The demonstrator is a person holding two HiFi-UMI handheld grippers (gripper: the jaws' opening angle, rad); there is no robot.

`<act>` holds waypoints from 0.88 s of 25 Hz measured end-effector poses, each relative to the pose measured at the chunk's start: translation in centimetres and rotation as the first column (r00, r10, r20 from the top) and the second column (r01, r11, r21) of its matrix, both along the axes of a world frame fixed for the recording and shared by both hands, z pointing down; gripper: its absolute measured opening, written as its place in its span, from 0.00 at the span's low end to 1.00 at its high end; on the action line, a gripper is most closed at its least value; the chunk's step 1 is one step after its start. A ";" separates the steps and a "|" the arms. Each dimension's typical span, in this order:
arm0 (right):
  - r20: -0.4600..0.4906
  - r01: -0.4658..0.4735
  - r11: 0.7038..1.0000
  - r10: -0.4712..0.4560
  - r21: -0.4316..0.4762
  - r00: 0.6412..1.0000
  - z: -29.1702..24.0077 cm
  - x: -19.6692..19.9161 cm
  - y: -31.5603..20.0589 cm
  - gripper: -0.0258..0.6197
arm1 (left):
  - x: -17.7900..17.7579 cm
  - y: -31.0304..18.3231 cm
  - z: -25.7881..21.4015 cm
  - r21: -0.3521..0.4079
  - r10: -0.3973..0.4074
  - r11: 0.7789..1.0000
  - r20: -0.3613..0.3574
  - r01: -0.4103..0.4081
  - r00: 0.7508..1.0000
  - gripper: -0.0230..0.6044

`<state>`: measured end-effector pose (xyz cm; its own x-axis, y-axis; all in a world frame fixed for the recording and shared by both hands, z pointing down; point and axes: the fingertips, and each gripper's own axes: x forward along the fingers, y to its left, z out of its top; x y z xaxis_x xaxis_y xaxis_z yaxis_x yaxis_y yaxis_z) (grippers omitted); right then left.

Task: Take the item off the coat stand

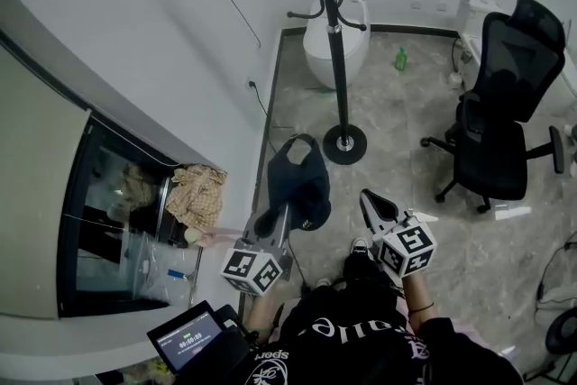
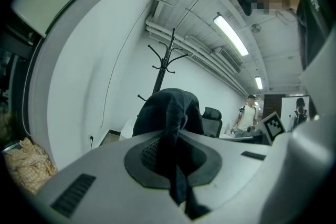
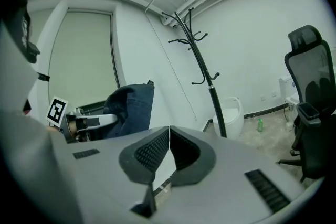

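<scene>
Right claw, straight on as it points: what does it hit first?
Probably the coat stand, low on its pole; the right claw aims just left of it, so it might miss and reach the white wall.

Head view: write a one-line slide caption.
Left tool grips a dark blue fabric item, clear of the black metal coat stand; right tool shut and empty.

coat stand: stands ahead on floor | garment: hangs from left gripper, just before stand base | tub: behind stand | bottle: right of tub | chair: right of stand | right gripper: right of garment, apart
</scene>
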<state>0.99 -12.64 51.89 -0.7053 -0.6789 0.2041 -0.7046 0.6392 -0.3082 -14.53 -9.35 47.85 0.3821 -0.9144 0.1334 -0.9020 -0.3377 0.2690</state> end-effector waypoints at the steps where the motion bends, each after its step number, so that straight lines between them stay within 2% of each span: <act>1: 0.002 0.001 1.000 -0.001 0.002 1.000 -0.1 -0.9 1.2 0.07 | -0.9 1.3 0.0 -0.004 -0.001 1.000 -0.001 0.001 1.000 0.06; 6: 0.022 -0.015 1.000 0.016 -0.011 1.000 0.5 -4.5 7.6 0.07 | -4.7 7.7 1.9 -0.028 0.009 1.000 -0.021 -0.009 1.000 0.06; 11: -0.023 -0.057 0.998 0.056 -0.039 0.998 1.9 -5.9 13.4 0.07 | -6.9 11.9 3.8 -0.046 0.017 0.999 -0.054 -0.020 0.998 0.06; 15: -0.054 -0.095 0.995 0.093 -0.025 0.994 1.6 -5.2 16.4 0.07 | -6.8 13.7 4.0 -0.046 0.041 0.998 -0.088 -0.045 0.995 0.06; 19: -0.070 -0.123 0.992 0.123 0.002 0.990 0.8 -4.0 18.5 0.07 | -4.9 15.1 3.4 -0.026 0.110 0.993 -0.103 -0.113 0.989 0.06; 22: -0.072 -0.125 0.992 0.126 0.017 0.989 0.2 -3.7 19.4 0.07 | -3.9 16.2 2.8 -0.020 0.128 0.991 -0.103 -0.131 0.986 0.06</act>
